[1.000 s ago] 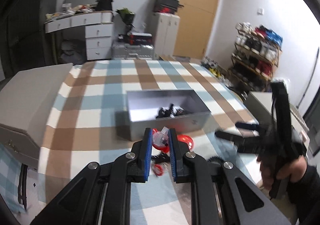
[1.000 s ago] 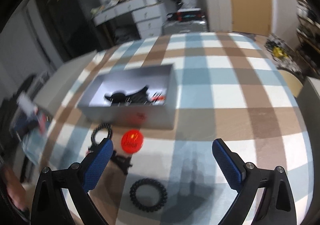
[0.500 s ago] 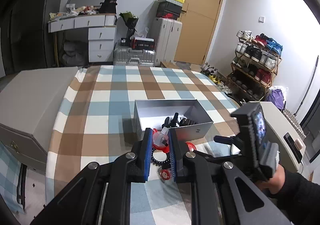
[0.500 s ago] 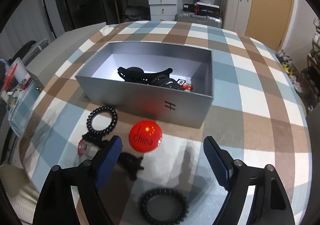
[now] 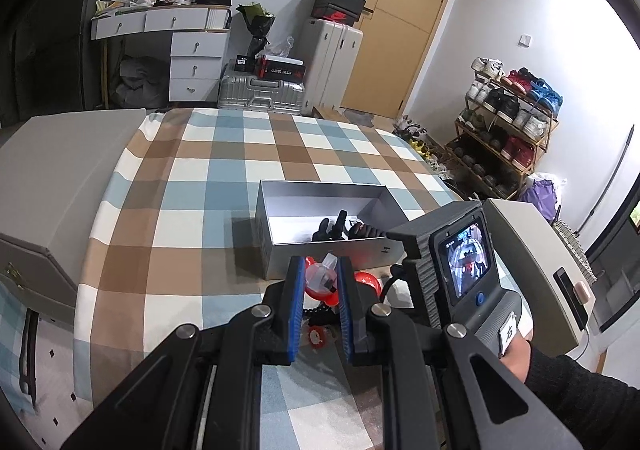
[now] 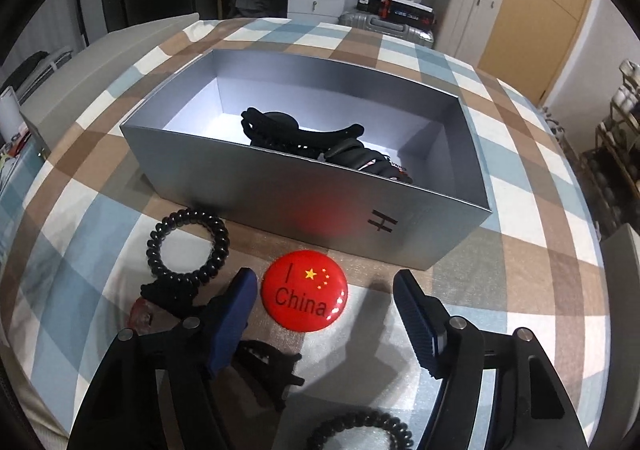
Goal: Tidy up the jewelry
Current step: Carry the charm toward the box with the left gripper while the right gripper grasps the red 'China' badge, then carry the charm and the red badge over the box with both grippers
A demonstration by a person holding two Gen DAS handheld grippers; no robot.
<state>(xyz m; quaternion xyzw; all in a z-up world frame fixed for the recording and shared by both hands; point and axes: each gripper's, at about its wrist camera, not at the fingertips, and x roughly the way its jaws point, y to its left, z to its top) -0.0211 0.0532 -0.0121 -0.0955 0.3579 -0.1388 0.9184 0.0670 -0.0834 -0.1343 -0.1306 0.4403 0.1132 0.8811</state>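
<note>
While the left gripper clamps a red-and-clear trinket, the right gripper, jaws closing around the red China badge, must pinch it for the silver box.

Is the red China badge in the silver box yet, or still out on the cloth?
Out. The red China badge lies flat on the checked cloth in front of the silver box, between the closing, not yet touching jaws of the right gripper.

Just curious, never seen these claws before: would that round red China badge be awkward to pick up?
Probably. The glossy, domed round red China badge looks slick, and it lies flat on the checked cloth, leaving little edge. The closing right claw straddles it, not yet touching.
</note>
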